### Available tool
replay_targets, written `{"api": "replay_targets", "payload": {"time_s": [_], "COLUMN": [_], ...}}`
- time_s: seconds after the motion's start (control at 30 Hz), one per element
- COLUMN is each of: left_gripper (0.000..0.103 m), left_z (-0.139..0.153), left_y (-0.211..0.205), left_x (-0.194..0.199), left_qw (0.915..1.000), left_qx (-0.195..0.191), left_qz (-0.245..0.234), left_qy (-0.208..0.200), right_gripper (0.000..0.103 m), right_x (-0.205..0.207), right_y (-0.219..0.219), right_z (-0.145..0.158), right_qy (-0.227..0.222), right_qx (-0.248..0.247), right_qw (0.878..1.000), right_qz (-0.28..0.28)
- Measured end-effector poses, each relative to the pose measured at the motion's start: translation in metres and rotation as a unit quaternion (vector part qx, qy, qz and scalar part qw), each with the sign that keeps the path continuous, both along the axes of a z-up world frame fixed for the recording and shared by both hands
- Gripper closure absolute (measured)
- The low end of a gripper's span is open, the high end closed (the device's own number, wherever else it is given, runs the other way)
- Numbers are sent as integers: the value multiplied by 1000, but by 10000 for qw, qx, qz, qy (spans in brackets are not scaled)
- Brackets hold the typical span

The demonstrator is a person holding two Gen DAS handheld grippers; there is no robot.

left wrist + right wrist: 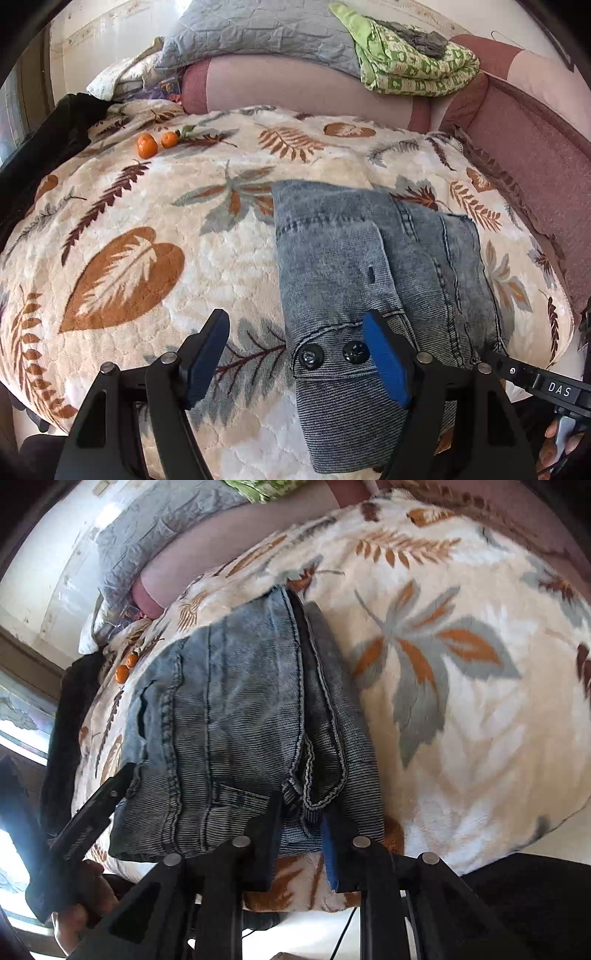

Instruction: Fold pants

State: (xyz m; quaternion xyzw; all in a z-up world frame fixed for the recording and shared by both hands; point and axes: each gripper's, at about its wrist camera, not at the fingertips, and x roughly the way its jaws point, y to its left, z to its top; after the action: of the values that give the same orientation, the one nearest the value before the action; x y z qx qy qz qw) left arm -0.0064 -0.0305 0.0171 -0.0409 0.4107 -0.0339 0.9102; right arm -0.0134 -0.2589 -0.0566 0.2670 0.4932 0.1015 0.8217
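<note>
Grey-blue denim pants (373,266) lie folded in a compact stack on the leaf-print blanket (155,229). Two black buttons (311,356) show on the near flap. My left gripper (295,354) is open just above the near left corner of the stack; its right finger (384,358) is over the denim and the left one over the blanket. In the right wrist view the pants (236,720) fill the middle, and my right gripper (301,834) has its jaws close together around the near edge of the denim layers. The left gripper's body (88,819) shows at the left.
Two oranges (147,144) lie on the blanket at the far left. A grey quilt (258,33) and a green patterned blanket (413,59) are piled on the pink sofa back (295,85). A black object (44,147) is at the left edge.
</note>
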Motion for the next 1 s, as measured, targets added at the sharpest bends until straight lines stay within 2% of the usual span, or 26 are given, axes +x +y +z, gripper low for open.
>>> {"api": "replay_targets", "payload": {"time_s": [0.1, 0.13, 0.17, 0.2, 0.23, 0.3, 0.37, 0.43, 0.5, 0.67, 0.83, 0.9, 0.93, 0.97, 1.0], "left_gripper": [28, 28, 28, 28, 28, 28, 28, 27, 27, 27, 27, 27, 27, 27, 27], "left_z": [13, 7, -10, -24, -28, -26, -26, -27, -28, -29, -30, -30, -30, -30, -30], "left_y": [2, -1, -10, -18, -19, -19, -18, -17, -14, -9, -7, -5, -5, -5, -5], "left_x": [-4, 0, 8, 12, 8, 5, 7, 6, 6, 6, 6, 6, 5, 5, 4], "left_qw": [9995, 9996, 9984, 9959, 9960, 9964, 9964, 9968, 9978, 9989, 9993, 9994, 9994, 9995, 9995], "left_qx": [77, 236, 523, 780, 852, 841, 831, 784, 656, 455, 348, 322, 312, 292, 278], "left_qz": [108, 80, -66, -214, -189, -116, -117, -118, -89, -93, -97, -114, -120, -134, -138], "left_qy": [-294, -157, 214, 412, 167, 90, 94, 48, 50, 16, 19, -2, -15, -23, -30], "right_gripper": [71, 69, 69, 69, 69, 69, 69, 63, 59, 59, 59, 58, 60, 73, 80], "right_x": [0, 0, -1, -3, -6, -13, -20, -17, -12, -10, -5, -1, 0, 0, 0], "right_y": [-3, -4, -6, -10, -14, -20, -24, -22, -18, -11, 4, 6, 6, 5, 7], "right_z": [12, 16, 20, 25, 31, 48, 64, 70, 59, 14, -6, -9, -4, 6, 18], "right_qy": [23, 30, 45, 29, -24, -256, -524, -516, -224, 491, 664, 679, 555, 361, 143], "right_qx": [-91, -181, -238, -271, -323, -323, -116, 295, 780, 1648, 2154, 2176, 2037, 1751, 1403], "right_qw": [9999, 9997, 9996, 9996, 9995, 9991, 9985, 9982, 9966, 9851, 9742, 9734, 9771, 9835, 9897], "right_qz": [131, 176, 176, 114, 24, -108, -90, 66, 121, -13, -113, -230, -266, -292, -261]}}
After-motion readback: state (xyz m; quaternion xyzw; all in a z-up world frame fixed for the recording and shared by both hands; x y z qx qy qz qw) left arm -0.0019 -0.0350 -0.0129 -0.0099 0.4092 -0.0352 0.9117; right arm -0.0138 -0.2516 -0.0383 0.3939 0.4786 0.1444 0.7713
